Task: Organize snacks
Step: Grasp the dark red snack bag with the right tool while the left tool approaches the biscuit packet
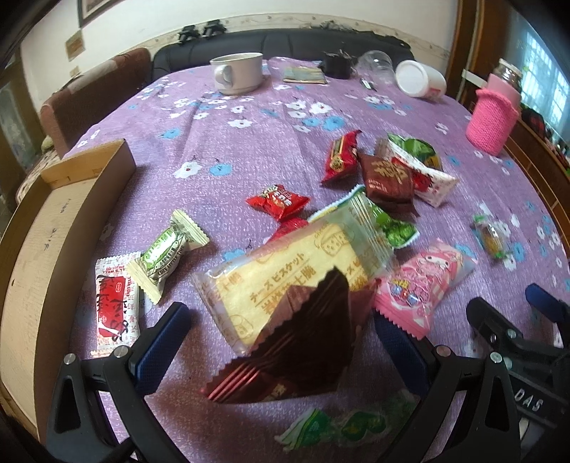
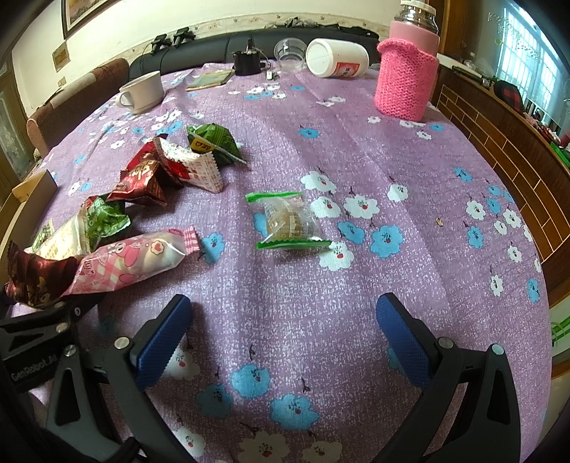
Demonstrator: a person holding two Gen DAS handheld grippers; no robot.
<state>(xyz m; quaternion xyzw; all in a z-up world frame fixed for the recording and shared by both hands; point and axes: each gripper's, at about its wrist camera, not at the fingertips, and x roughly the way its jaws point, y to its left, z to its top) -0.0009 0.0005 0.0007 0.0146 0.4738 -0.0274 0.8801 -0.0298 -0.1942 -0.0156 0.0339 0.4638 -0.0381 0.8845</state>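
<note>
Between the spread fingers of the left gripper (image 1: 281,342) a dark red snack packet (image 1: 302,338) hangs, perhaps just released. Carry it left to the wooden box (image 1: 46,228). The right gripper (image 2: 285,342) hovers open and empty above the counter (image 2: 356,142).

I was looking into a lived-in home sitting room. The surface wore a purple cloth printed with white and blue flowers (image 2: 320,149), and behind it ran a dark padded sofa back (image 1: 285,44) beside a brown upholstered armchair (image 1: 89,92). A framed picture (image 2: 76,14) hung on the cream wall. A white ceramic mug (image 1: 237,73), a flask in a pink knitted sleeve (image 2: 406,76) and scattered wrapped snacks (image 1: 342,160) completed the domestic clutter.
</note>
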